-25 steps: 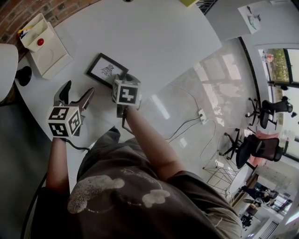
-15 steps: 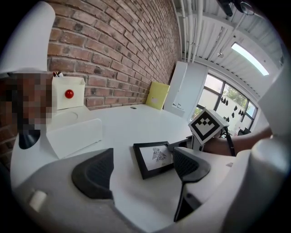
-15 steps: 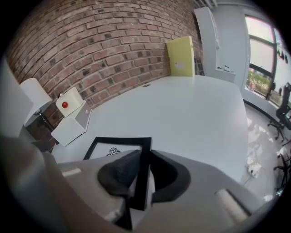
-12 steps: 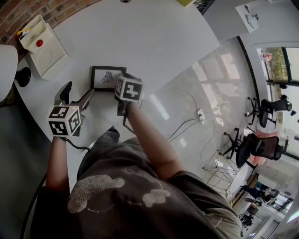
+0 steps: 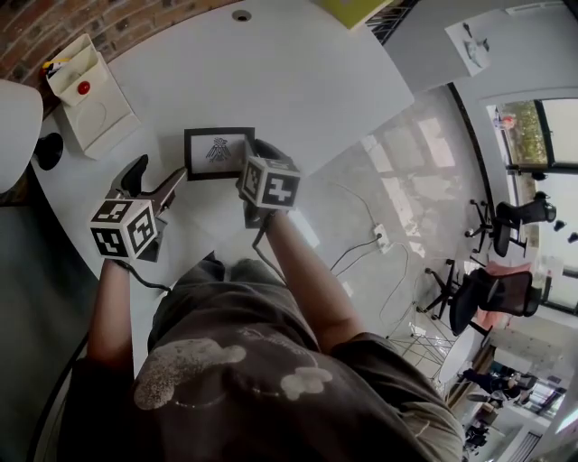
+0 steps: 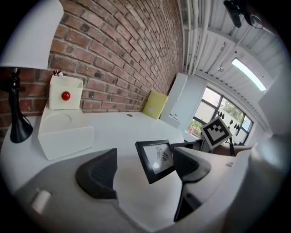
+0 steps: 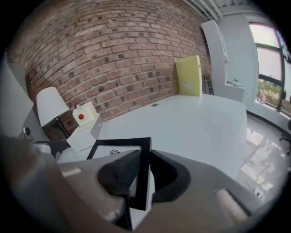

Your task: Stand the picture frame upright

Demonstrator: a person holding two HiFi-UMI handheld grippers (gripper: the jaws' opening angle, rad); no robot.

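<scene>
Right gripper (image 7: 144, 169): its fingers have just been closing and now pinch the 3 o'clock edge of the black picture frame (image 5: 216, 152); the frame is tilted up on the white worktop (image 5: 280, 77); left gripper (image 6: 145, 169) at the frame's 8 o'clock, fingers wide apart, holding nothing.

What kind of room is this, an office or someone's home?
Most likely an office or studio: rolling desk chairs stand by big windows, and a large white table sits against a brick wall.
</scene>
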